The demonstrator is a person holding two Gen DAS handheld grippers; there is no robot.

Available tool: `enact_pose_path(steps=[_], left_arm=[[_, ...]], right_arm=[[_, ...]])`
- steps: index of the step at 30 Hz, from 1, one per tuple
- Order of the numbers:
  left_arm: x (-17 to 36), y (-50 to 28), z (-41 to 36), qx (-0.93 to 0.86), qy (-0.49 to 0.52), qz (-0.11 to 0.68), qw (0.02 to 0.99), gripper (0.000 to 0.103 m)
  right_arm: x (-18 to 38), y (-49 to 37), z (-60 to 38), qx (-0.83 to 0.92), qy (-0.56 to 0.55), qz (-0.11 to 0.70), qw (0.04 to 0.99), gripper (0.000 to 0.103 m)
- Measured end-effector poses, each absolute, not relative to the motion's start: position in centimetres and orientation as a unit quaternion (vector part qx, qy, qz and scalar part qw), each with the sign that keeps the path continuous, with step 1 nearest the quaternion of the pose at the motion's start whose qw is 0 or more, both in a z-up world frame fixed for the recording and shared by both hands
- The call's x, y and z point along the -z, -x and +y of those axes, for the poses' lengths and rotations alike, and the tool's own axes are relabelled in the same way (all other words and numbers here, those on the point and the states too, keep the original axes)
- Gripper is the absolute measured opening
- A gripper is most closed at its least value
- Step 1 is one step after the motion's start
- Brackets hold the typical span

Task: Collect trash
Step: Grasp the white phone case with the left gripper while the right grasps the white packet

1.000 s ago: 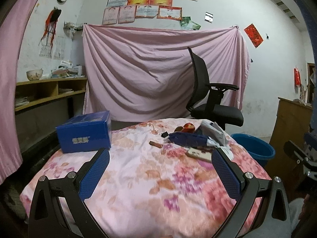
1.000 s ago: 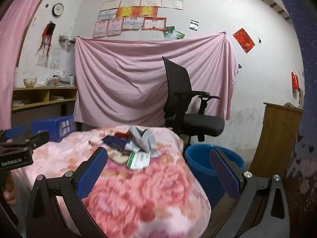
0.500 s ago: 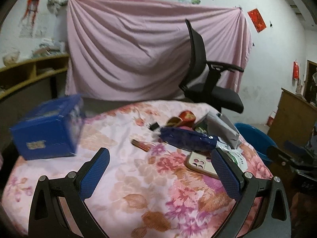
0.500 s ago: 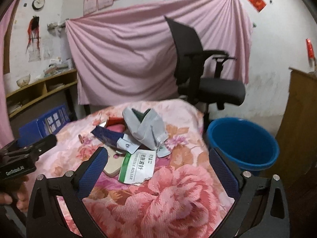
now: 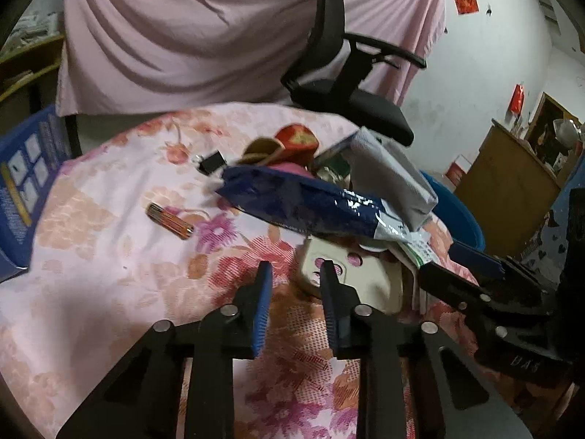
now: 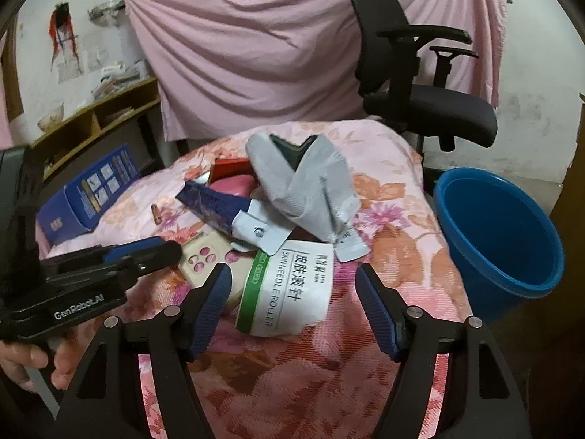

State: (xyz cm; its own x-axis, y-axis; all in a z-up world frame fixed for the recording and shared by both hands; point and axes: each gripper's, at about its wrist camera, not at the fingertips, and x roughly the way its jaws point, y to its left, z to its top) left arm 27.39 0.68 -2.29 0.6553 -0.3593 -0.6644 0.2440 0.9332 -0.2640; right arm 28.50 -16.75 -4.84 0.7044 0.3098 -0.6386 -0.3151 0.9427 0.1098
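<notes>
Your right gripper (image 6: 294, 278) stands wide open, the white green-edged SKIN NEEDLE ROLLER packet (image 6: 289, 289) lying flat between its fingers, long axis running away from you. Your left gripper (image 5: 294, 274) is narrowed with a gap, empty, its tips at the beige phone case (image 5: 360, 281).

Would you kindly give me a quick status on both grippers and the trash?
Left gripper narrowed, empty, at phone case. Right gripper open over white packet. Blue bucket beside bed, nothing blocking.
</notes>
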Motion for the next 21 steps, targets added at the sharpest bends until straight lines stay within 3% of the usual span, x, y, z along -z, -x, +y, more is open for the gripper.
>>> enact_pose_path(steps=[5, 10, 21], left_arm=[[2.6, -28.9, 0.1, 0.167, 0.067, 0.406, 0.896, 0.021], [2.5, -29.4, -0.7, 0.157, 0.039, 0.415, 0.895, 0.006], [-0.5, -24.5, -1.3, 0.119, -0.012, 0.333, 0.935, 0.003]], right_arm=[[5.5, -29.4, -16.2, -0.167, 0.012, 0.368, 0.914, 0.054], [5.5, -28.9, -16.6, -0.175, 0.005, 0.368, 0.913, 0.053], [4.0, -24.0, -18.6, -0.193, -0.018, 0.297, 0.935, 0.053]])
